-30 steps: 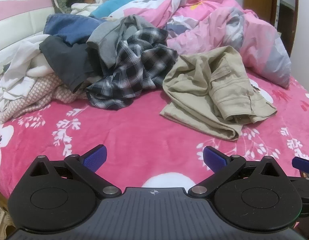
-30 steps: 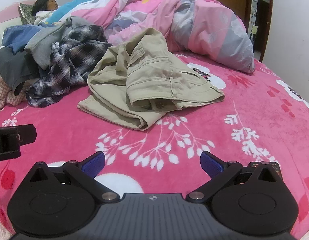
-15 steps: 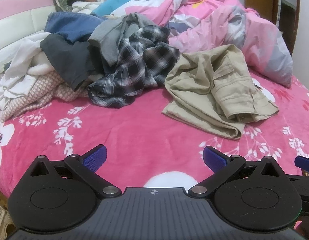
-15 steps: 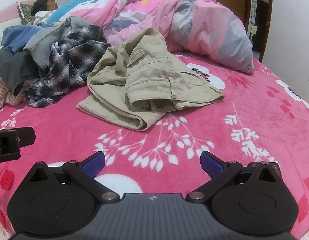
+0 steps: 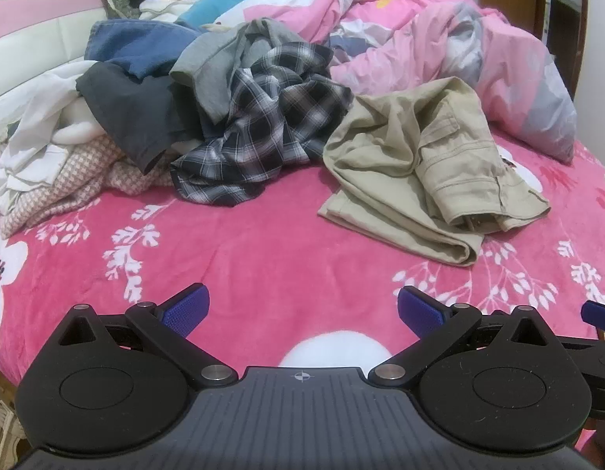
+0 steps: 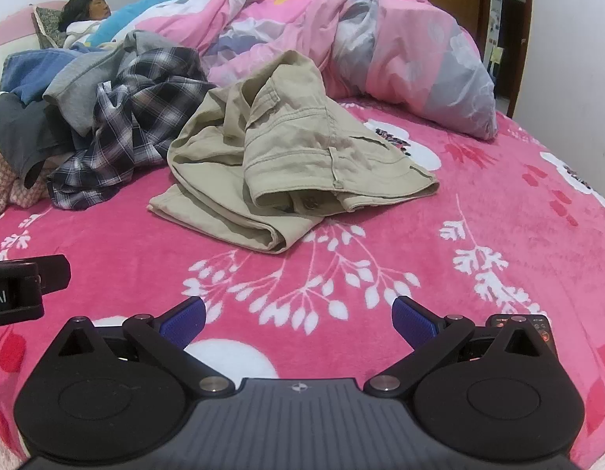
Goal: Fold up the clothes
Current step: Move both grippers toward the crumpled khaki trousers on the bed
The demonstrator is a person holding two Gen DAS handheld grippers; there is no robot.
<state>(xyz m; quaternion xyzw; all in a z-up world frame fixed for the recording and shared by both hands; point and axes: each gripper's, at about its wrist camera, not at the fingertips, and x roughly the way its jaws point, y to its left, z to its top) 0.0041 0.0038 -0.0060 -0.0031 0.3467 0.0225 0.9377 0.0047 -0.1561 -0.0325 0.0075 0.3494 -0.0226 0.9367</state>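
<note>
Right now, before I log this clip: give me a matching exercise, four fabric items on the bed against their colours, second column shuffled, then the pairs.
Items:
1. trousers
2. crumpled shirt
3. duvet
4. bedspread

Colours:
A. pink with grey patches
B. beige
C. deep pink with white flowers
D. dark plaid

Pairs: 1-B, 2-D, 3-A, 4-C

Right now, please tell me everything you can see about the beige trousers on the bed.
The beige trousers look like sturdy cotton with stitched seams and a flapped pocket. They lie crumpled and loosely doubled over on the pink floral blanket, one hem opening facing the cameras. Their far left edge meets the plaid shirt; behind them is the pink duvet. Neither open gripper touches them.
</note>
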